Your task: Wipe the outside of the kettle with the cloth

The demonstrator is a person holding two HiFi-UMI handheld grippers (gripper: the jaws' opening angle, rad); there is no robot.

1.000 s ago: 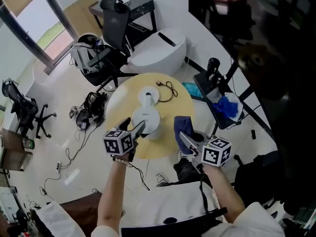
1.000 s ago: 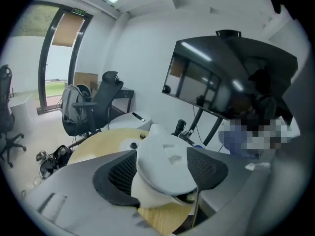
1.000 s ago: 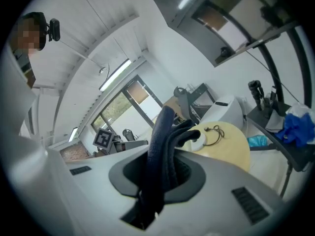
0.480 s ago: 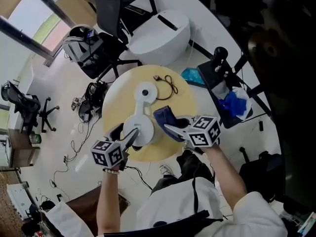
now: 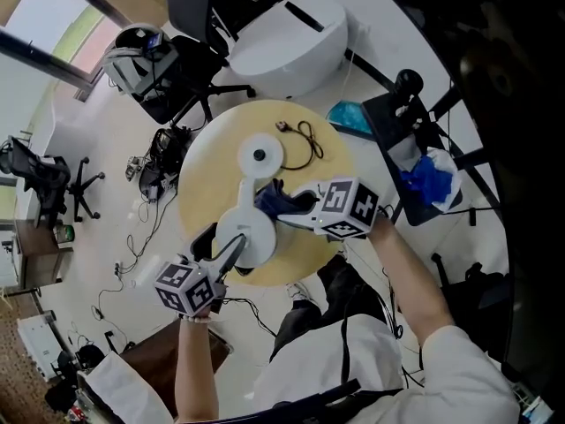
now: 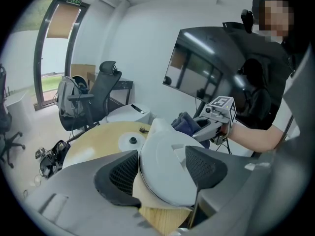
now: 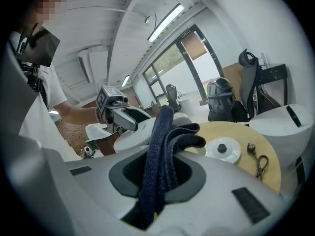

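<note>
Now, left gripper (image 5: pixel 233 247) fingers (image 6: pixel 120 173) closed round kettle (image 6: pixel 165 171); right gripper (image 5: pixel 291 215) pinching cloth (image 7: pixel 160 146), against kettle

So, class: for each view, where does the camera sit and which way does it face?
Head view: on the person's head, looking steeply down at the table; both forearms show.
Left gripper view: on the left gripper, along jaws clamping the kettle; right forearm shows.
Right gripper view: on the right gripper, along jaws pinching the cloth; left forearm shows.
Shared: kettle and cloth appear in all.
</note>
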